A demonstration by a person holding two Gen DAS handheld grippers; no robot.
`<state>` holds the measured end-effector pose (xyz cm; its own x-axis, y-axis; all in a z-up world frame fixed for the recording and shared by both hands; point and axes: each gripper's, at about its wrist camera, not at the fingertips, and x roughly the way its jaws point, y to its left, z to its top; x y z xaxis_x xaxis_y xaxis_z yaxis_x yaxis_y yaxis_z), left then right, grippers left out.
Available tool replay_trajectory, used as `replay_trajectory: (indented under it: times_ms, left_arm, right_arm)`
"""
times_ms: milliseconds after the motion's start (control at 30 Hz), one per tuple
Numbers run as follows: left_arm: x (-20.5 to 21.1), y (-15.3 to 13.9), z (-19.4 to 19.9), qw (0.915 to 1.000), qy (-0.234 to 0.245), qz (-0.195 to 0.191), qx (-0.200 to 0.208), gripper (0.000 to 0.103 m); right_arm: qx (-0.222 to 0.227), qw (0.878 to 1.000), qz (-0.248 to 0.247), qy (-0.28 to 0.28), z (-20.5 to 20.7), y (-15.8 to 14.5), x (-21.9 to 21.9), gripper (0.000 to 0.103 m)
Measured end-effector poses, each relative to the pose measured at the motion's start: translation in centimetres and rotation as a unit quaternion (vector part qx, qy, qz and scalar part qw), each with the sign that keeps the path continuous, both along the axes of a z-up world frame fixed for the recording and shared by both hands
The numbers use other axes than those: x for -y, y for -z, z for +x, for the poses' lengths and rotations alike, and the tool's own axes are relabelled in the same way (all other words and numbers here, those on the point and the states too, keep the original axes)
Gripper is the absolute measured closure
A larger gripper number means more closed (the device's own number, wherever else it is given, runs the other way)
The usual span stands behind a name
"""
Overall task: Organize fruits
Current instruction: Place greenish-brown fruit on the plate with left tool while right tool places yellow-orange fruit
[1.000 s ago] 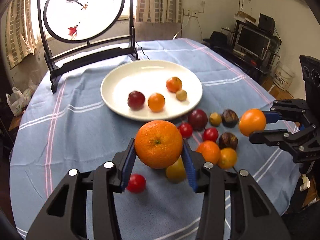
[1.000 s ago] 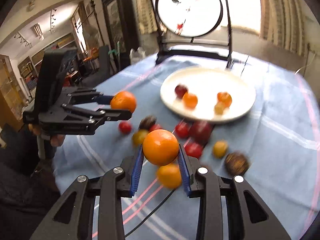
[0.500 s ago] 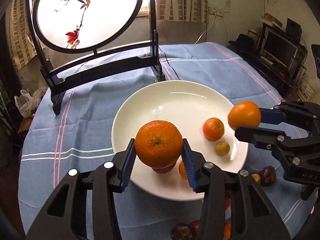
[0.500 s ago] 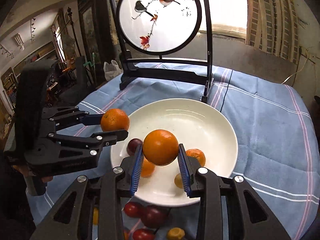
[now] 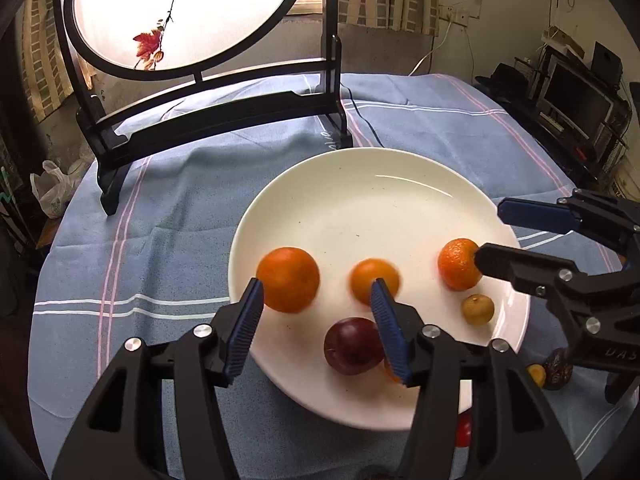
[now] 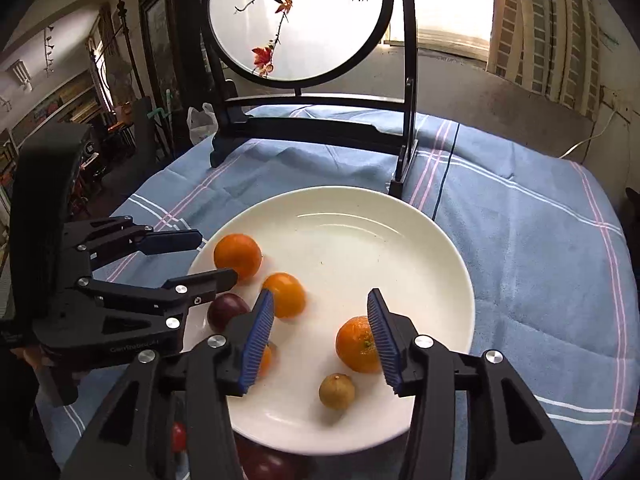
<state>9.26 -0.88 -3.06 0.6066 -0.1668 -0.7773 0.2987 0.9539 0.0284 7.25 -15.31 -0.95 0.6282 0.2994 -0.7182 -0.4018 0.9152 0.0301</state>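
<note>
Both oranges released since 0.5 s ago: big orange (image 5: 287, 279) and smaller orange (image 5: 374, 280) now on plate (image 5: 360, 184). My left gripper (image 5: 316, 328) and right gripper (image 6: 320, 338) wide open, empty. Plate has abt 6 fruits; leftovers below rim mostly hidden, smaller one blurred.

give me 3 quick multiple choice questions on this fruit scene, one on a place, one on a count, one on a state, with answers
1. Where does the dark purple plum lie?
A. on the round white plate
B. on the blue striped tablecloth
C. in a gripper

2. How many orange fruits are fully visible on the plate in the left wrist view?
A. one
B. three
C. five

3. How are the left gripper and right gripper?
A. both open, holding nothing
B. both shut on fruit
C. only the left open

Answers: 1 A, the plum sits inside the rim; 2 B, three show whole; 3 A, both finger pairs are spread with nothing clamped.
</note>
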Motion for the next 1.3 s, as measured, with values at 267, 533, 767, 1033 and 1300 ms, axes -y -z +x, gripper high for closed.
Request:
replay_trajectory:
  times_ms: [267, 533, 767, 1033, 1300]
  left_arm:
    - [-1.5, -2.3, -8.1, 0.9981, 0.050, -0.009, 0.036, 0.041]
    - [-2.0, 0.6, -17.4, 0.9932, 0.116, -0.009, 0.003, 0.040]
    - [-0.5, 3.8, -19.9, 0.9902, 0.136, -0.006, -0.033, 0.040]
    - [1.0, 5.5, -17.9, 0.9912, 0.120, -0.016, -0.054, 0.040]
    - [0.7, 5.6, -16.9, 0.9925, 0.100, -0.023, -0.066, 0.064]
  right_arm:
    - [0.027, 0.996, 0.007, -0.079, -11.2, -2.2, 1.5, 0.045]
    - [0.002, 0.985, -0.071, -0.155, -20.8, 2.7, 0.4, 0.047]
    - [-0.014, 0.977, -0.136, -0.165, -20.1, 6.0, -1.8, 0.067]
    - [-0.012, 0.977, -0.139, -0.160, -21.2, 5.0, -0.8, 0.068]
    - [-0.017, 0.985, -0.100, -0.137, -21.1, 4.4, 1.3, 0.068]
